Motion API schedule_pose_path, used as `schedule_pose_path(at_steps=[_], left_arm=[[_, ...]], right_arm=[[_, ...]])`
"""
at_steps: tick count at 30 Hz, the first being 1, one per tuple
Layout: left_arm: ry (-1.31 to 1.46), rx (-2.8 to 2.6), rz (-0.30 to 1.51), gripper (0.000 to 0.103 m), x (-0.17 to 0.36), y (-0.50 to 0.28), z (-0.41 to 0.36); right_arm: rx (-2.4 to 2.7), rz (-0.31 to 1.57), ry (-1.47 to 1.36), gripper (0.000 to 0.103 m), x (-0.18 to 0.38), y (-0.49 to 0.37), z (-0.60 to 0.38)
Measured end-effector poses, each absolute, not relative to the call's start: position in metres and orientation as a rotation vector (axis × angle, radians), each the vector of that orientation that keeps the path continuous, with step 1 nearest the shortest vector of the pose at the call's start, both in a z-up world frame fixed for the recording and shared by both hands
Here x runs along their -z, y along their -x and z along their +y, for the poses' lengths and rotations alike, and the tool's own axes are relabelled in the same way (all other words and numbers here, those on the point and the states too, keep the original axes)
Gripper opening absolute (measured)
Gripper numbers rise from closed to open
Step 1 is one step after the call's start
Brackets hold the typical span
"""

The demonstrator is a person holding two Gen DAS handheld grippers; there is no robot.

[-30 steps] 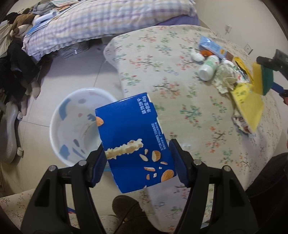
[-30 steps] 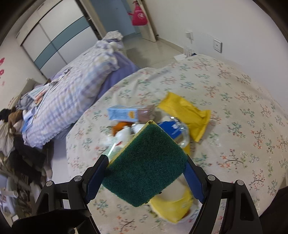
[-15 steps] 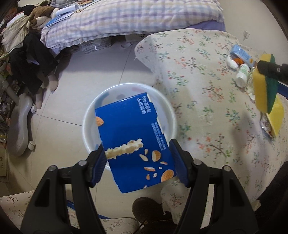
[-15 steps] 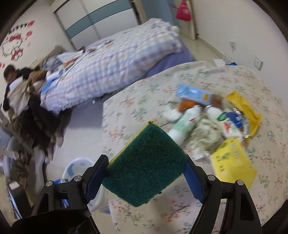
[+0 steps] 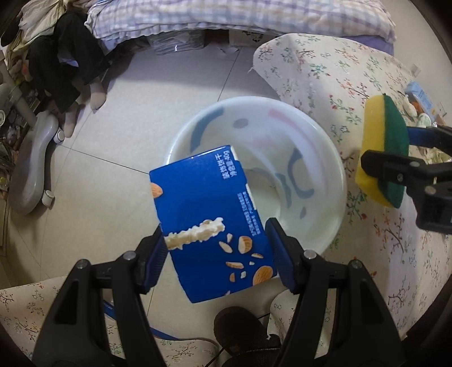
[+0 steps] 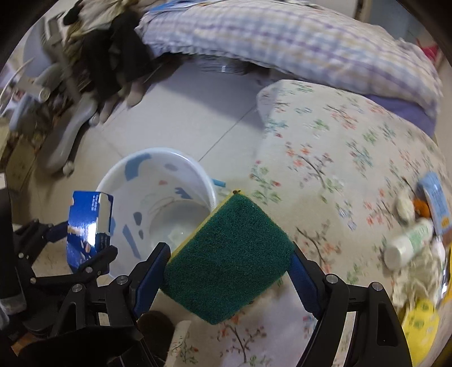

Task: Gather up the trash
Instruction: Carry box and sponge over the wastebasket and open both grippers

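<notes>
Blue snack box [image 5: 210, 223]: clamped by its two side edges in the left tool [image 5: 217, 258], tilted, hanging above the near rim of the basin; the grip on the sides leaves the bottom free so it should fall straight in once let go.
Left tool: jaws partly apart and pressed on the box, pointing steeply down at the floor.
Sponge [image 6: 228, 259]: yellow with a green scouring face, squeezed edge to edge in the right tool [image 6: 228, 271]; it hangs over the edge of the table, beside the basin and not yet above it.
Right tool: jaws set wide, closed on the sponge.
White basin [image 5: 336, 180]: stands on the tiled floor just beside the table, serving as the bin; its bottom looks bare, so nothing seems to have been dropped in yet.
Table [image 6: 325, 158]: covered by a floral cloth that drapes down toward the basin.
Remaining trash: a white bottle [image 6: 406, 244], a light blue carton [image 6: 436, 203], yellow wrappers and crumpled paper lie in a cluster at the far side of the table, well apart from the basin.
Step in hand: carrying two pieces to the basin at once, likely to save trips.
Surroundings: a bed with a checked quilt [image 5: 240, 14] behind; a grey chair base [image 5: 31, 161] on the floor.
</notes>
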State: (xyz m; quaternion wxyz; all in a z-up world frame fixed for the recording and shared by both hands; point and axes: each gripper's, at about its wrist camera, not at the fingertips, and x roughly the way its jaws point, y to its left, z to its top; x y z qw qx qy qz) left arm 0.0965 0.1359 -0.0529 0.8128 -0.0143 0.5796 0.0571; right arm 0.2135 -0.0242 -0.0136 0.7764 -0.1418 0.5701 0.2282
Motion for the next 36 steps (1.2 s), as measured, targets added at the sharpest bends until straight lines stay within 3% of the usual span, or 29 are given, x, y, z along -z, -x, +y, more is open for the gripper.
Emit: schedule_pose_path(at_steps=[12,16,26,28,29,30,31,36], left_arm=[[0.072,-0.173,1.235,0.068,0.063,-0.102,0.154],[0.086,-0.18,1.212,0.081,0.06,-0.1,0.156],[0.067,-0.191,1.194,0.09,0.053,-0.098,0.151],[0.077,-0.204,1.199,0.097,0.052,-0.096,0.152],[0.081,-0.208,1.201,0.098,0.052,-0.094,0.153],[0.087,-0.212,1.204,0.098,0.052,-0.093,0.153],[0.09,-0.217,1.207,0.099,0.052,-0.09,0.154],[0.103,-0.243,1.221,0.099,0.05,-0.083,0.155]], right_arm=[[-0.639,1.225,0.416,0.084,0.027,-0.234,0.026],[-0.659,1.226,0.399,0.088,0.027,-0.241,0.033],[-0.68,1.242,0.344,0.091,0.021,-0.247,0.027],[-0.686,1.244,0.335,0.091,0.019,-0.246,0.026],[-0.689,1.244,0.325,0.092,0.018,-0.246,0.026],[-0.693,1.249,0.317,0.101,0.018,-0.246,0.026],[-0.693,1.251,0.312,0.103,0.018,-0.246,0.026],[-0.659,1.243,0.29,0.103,0.011,-0.246,0.015]])
